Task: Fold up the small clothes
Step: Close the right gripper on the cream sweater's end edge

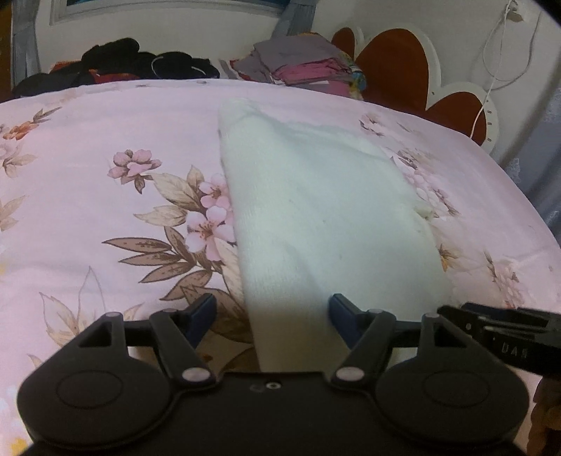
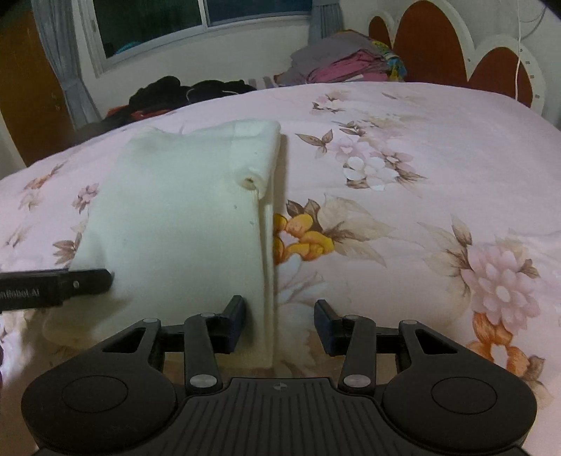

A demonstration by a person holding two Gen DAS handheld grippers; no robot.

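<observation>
A bed covered with a pink floral bedspread [image 1: 105, 217] fills both views, and on it lies a white garment [image 1: 315, 210], folded into a long strip.

In the left wrist view the left gripper [image 1: 271, 315] hangs over the near end of that strip with its jaws spread. The garment's left folded edge runs up between the two blue pads; the right pad sits over the white cloth and the left pad over bare bedspread. Neither pad is seen pressing on the fabric. At the right edge of this view the tip of the other gripper shows, just beside the garment's near right corner.

In the right wrist view the right gripper [image 2: 278, 324] has its jaws partly spread around the garment's right folded edge [image 2: 268, 280], which stands up between the pads. The left pad is close against the cloth; the right pad is clear of it, over the bedspread. Whether the left pad actually touches cannot be told.

Further off, at the far edge of the bed, sit a pile of dark clothes [image 1: 140, 63] and a stack of folded clothes [image 1: 301, 63], beside a red-and-white scalloped headboard [image 1: 396, 63]. A window [image 2: 196, 21] shows behind.
</observation>
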